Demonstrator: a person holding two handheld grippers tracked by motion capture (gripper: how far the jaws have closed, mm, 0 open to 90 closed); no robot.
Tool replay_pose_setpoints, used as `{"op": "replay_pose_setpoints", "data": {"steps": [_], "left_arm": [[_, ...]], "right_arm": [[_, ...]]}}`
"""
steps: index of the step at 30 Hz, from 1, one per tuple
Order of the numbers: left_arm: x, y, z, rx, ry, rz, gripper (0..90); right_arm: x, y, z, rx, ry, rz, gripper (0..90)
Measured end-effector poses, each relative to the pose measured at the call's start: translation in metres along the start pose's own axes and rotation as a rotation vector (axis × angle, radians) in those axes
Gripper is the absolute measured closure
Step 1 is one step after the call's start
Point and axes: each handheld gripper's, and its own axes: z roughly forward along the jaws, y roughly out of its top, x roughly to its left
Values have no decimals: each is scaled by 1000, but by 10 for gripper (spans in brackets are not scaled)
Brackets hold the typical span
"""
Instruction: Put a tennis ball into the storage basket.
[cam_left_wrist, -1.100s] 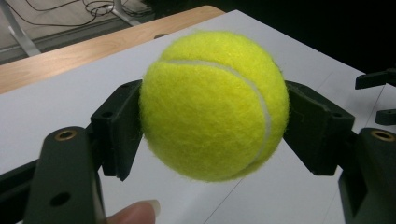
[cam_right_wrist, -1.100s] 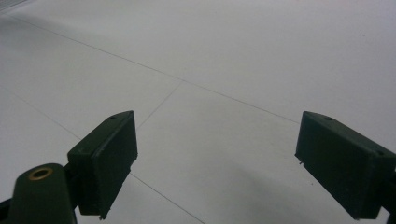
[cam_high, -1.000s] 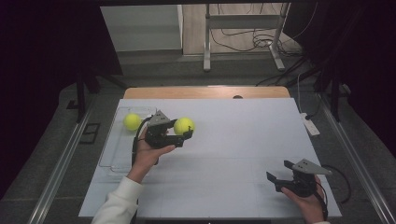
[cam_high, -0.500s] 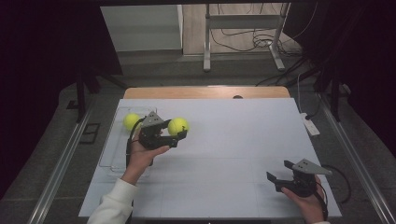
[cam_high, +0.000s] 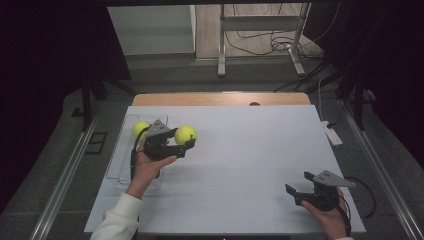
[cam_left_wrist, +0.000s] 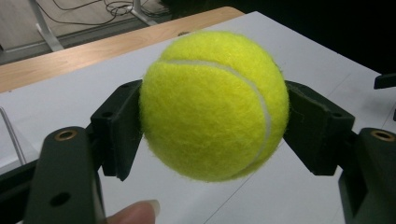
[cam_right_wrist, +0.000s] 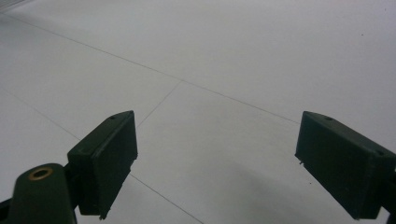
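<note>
Your left gripper (cam_high: 181, 143), pinching the fuzzy yellow-green tennis ball (cam_left_wrist: 214, 105), has drifted toward 9 o'clock, nearing the clear plastic tray (cam_high: 120, 150); right gripper (cam_high: 296, 194) jaws spread, idle.

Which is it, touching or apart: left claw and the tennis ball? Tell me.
Touching. The left gripper view shows both jaws of the left claw pressed against the tennis ball's sides.

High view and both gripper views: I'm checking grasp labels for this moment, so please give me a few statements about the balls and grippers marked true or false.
1. The left gripper is shut on a fuzzy yellow tennis ball. True.
2. The right gripper holds a ball. False: its jaws stand open over the bare white table.
3. A second yellow tennis ball lies in the clear plastic tray. True.
4. The held ball rests on the table. False: it is lifted.
</note>
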Motion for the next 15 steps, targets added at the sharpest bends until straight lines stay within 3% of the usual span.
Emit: {"op": "replay_pose_setpoints", "data": {"steps": [15], "left_arm": [[9, -7, -15, -8, 42, -19, 272]], "right_arm": [[1, 1, 2, 0, 1, -5, 128]]}}
